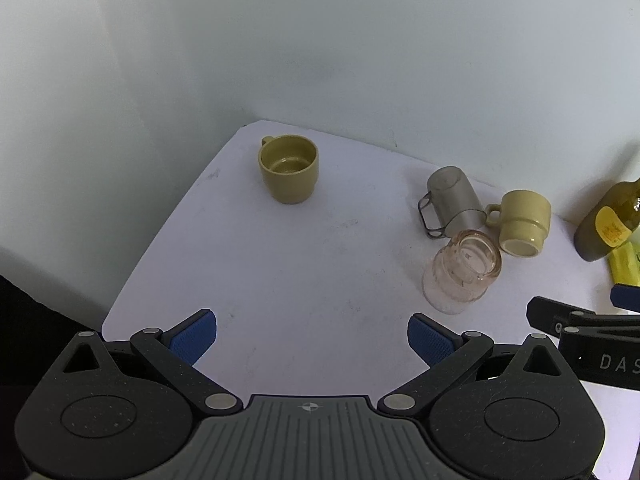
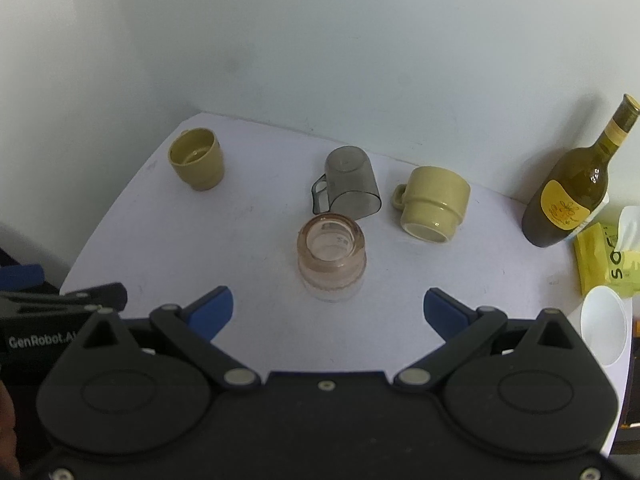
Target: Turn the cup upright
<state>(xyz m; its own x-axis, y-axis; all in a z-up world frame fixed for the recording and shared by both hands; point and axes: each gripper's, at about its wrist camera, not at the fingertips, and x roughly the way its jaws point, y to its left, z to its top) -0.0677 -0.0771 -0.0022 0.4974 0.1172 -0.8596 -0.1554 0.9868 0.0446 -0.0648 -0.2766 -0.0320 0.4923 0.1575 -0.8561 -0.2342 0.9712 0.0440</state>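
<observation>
Looking through the left wrist view first, I see the left gripper (image 1: 312, 338) with its fingers spread wide over bare counter (image 1: 280, 272), holding nothing. An olive mug (image 1: 289, 169) stands upright far ahead near the back corner, while three upturned vessels cluster to the right: a smoky grey cup (image 1: 454, 196), a pale yellow mug (image 1: 520, 222) and, nearest, the pink glass cup (image 1: 462, 272), mouth down on the counter. Part of the right gripper shows at the right edge. Switching to the right wrist view, the right gripper (image 2: 328, 312) also has its fingers spread and empty, and the pink glass cup (image 2: 331, 258) sits just ahead, almost centred between them, base up, just in front of the grey cup (image 2: 350, 186). A wine bottle (image 2: 570, 196) stands well off to the right. I judge this pink cup the likely target. It looks like thick, rigid glass: fairly heavy, smooth, slippery and breakable. I would close on the ribbed lower wall across its width, firmly but gently, lift clear of the neighbours, then roll it over.
</observation>
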